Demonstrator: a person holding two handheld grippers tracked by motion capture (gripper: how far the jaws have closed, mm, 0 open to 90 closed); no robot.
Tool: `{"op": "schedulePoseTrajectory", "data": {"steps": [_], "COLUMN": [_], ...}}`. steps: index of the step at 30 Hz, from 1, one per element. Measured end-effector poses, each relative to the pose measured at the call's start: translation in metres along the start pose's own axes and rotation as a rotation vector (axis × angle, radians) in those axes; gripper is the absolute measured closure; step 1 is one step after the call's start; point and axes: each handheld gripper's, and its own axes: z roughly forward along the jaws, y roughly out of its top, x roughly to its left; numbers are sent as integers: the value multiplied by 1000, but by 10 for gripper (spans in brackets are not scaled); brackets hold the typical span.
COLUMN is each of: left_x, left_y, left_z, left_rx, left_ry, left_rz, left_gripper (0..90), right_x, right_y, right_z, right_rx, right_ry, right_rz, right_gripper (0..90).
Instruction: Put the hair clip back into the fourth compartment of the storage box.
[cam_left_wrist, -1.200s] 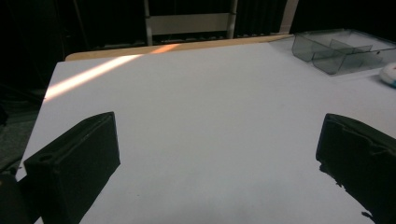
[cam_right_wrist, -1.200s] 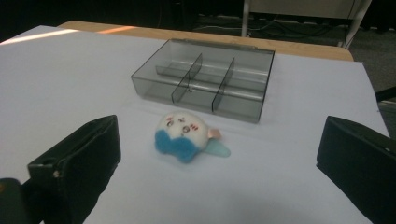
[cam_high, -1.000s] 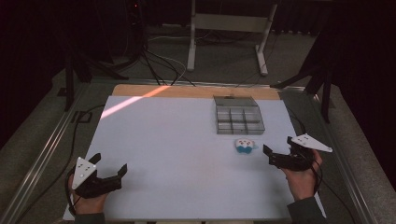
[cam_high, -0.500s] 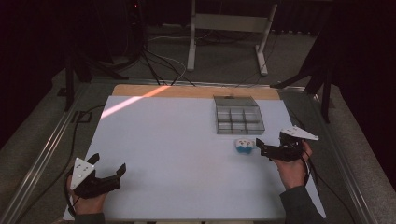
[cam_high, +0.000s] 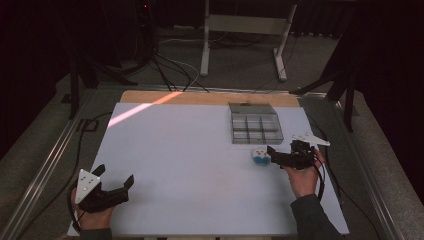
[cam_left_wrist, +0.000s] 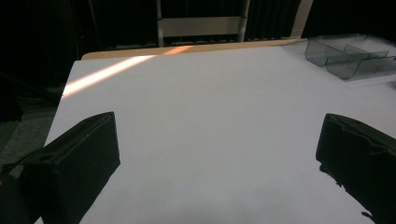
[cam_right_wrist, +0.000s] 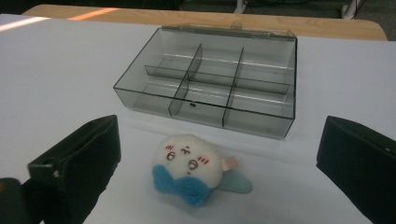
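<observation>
A small plush toy (cam_high: 259, 157), white with a blue bottom and a drawn face, lies on the white table (cam_high: 190, 150) just in front of a clear compartment box (cam_high: 255, 129). My right gripper (cam_high: 272, 155) is open and points left at the toy, its tips just short of it. In the right gripper view the plush toy (cam_right_wrist: 191, 168) lies low between the two wide-apart jaws, untouched, with the compartment box (cam_right_wrist: 210, 79) behind it. My left gripper (cam_high: 116, 176) rests open at the near left corner with nothing between its fingers.
The box's compartments look empty. A wooden strip (cam_high: 210, 98) runs along the table's far edge, with stand legs and cables on the floor beyond. In the left gripper view the box (cam_left_wrist: 348, 53) sits far right over bare white table.
My right gripper has moved left and a little forward, closing on the plush toy. The left gripper has stayed in place.
</observation>
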Motion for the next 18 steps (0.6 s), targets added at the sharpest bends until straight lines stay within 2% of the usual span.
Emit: {"op": "schedulePoseTrajectory", "data": {"steps": [18], "left_x": [0], "left_y": [0], "left_z": [0], "left_rx": [1], "left_ry": [4], "left_rz": [-1], "left_gripper": [6], "right_x": [19], "right_y": [-1], "right_z": [21], "right_rx": [35], "right_ry": [-31], "right_rz": [-8], "right_gripper": [0]}}
